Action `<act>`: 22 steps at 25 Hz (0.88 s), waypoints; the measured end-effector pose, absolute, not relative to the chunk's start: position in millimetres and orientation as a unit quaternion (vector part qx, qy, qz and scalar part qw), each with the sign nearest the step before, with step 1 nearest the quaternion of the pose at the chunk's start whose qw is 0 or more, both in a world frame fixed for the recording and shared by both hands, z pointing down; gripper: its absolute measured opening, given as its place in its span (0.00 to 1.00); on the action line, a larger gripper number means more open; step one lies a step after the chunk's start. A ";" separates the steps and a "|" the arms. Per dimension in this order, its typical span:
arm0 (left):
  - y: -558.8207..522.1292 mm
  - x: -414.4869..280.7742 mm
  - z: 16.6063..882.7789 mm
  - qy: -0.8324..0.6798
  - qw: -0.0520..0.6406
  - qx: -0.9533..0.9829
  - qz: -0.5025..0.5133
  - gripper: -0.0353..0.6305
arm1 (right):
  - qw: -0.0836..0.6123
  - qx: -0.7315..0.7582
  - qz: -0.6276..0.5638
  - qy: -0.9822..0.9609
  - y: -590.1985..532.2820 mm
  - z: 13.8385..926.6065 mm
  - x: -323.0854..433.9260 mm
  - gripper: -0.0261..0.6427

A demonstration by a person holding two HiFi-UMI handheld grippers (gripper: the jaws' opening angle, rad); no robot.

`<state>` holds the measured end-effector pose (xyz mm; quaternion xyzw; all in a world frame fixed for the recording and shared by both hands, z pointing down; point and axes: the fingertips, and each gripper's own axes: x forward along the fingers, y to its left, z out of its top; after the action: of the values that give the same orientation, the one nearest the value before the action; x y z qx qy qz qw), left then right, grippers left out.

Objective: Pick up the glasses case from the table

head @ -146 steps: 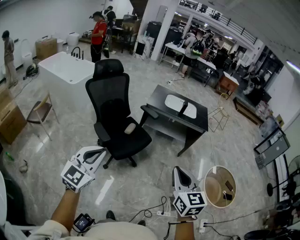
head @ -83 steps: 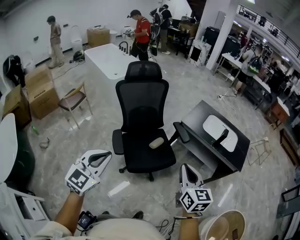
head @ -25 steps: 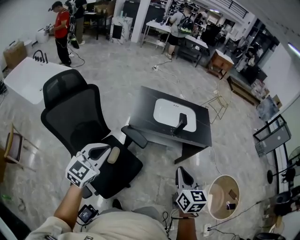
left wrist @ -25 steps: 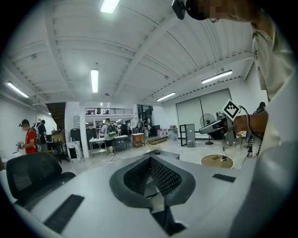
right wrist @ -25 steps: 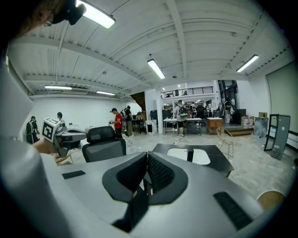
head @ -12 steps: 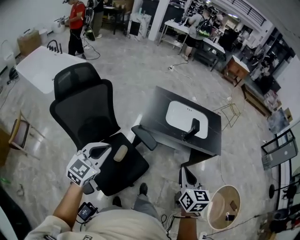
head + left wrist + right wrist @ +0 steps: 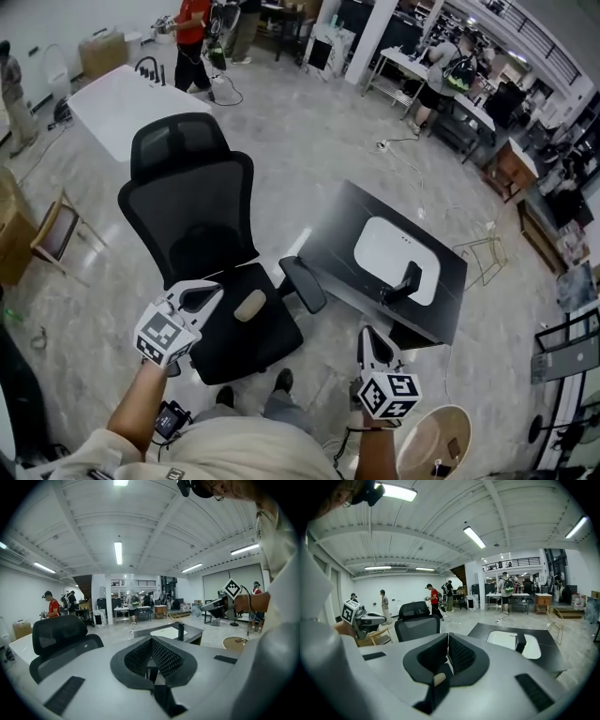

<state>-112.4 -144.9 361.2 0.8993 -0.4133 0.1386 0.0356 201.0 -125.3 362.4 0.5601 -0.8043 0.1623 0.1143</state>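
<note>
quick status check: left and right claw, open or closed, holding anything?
Left claw: closed, holding nothing.
Right claw: closed, holding nothing.

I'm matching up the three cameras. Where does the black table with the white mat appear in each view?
Head view: the black table is right of centre.
Left gripper view: near the centre.
Right gripper view: right of centre.
Shared landmark: the black office chair, left of the table in all three.
</note>
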 end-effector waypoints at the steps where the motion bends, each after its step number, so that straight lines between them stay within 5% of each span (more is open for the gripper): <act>1: -147.0 -111.1 365.1 -0.418 0.040 0.896 0.141 0.07 | 0.116 0.555 0.164 -0.807 -131.4 364.8 201.9 0.07; 22: -215.4 -92.8 484.8 -0.448 0.133 0.862 0.195 0.07 | 0.188 0.483 0.199 -0.832 -223.4 434.3 201.6 0.07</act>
<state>-92.8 -215.4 484.8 0.8625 -0.4475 0.1951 0.1332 201.6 -223.4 434.3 0.4828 -0.8319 0.1992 0.1876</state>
